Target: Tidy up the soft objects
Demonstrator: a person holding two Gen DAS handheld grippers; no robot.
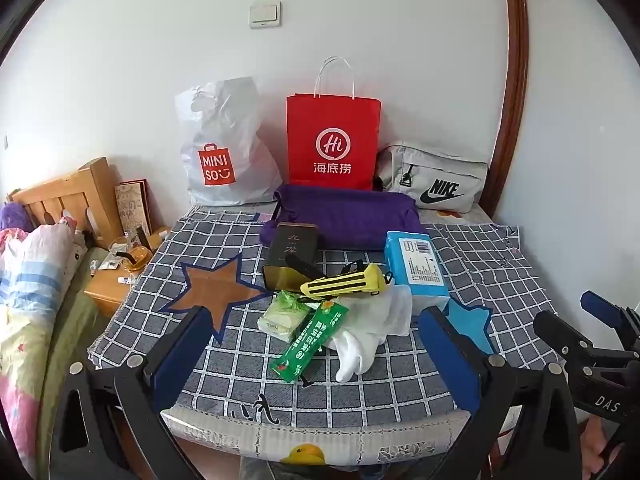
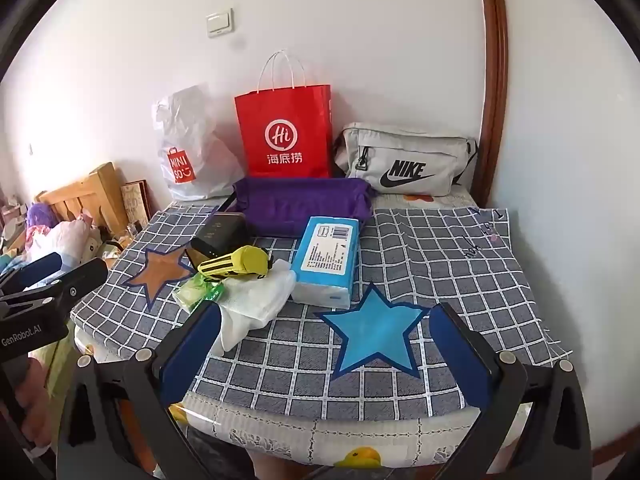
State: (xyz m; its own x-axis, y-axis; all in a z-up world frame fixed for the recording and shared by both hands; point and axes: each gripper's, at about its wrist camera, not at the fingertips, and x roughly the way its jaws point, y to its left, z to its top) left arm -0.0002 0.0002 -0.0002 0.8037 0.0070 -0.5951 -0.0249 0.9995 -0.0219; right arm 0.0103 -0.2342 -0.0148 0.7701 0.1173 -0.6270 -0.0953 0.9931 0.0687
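A pile lies mid-table on the checked cloth (image 1: 240,364): a white cloth (image 1: 372,328) (image 2: 256,300), a blue tissue pack (image 1: 416,268) (image 2: 326,260), a small green tissue pack (image 1: 284,316), a green sachet box (image 1: 310,344), a yellow striped fan (image 1: 344,282) (image 2: 236,264) and a dark tin (image 1: 292,252). A folded purple fabric (image 1: 344,216) (image 2: 300,204) lies behind. My left gripper (image 1: 316,356) is open and empty, hovering before the pile. My right gripper (image 2: 324,352) is open and empty, above the blue star (image 2: 372,332).
A white Miniso bag (image 1: 224,148), a red paper bag (image 1: 332,140) and a grey Nike pouch (image 1: 436,180) stand against the wall. A brown star patch (image 1: 216,292) lies left of the pile. A wooden bedside shelf (image 1: 112,284) and bedding (image 1: 28,280) are at the left.
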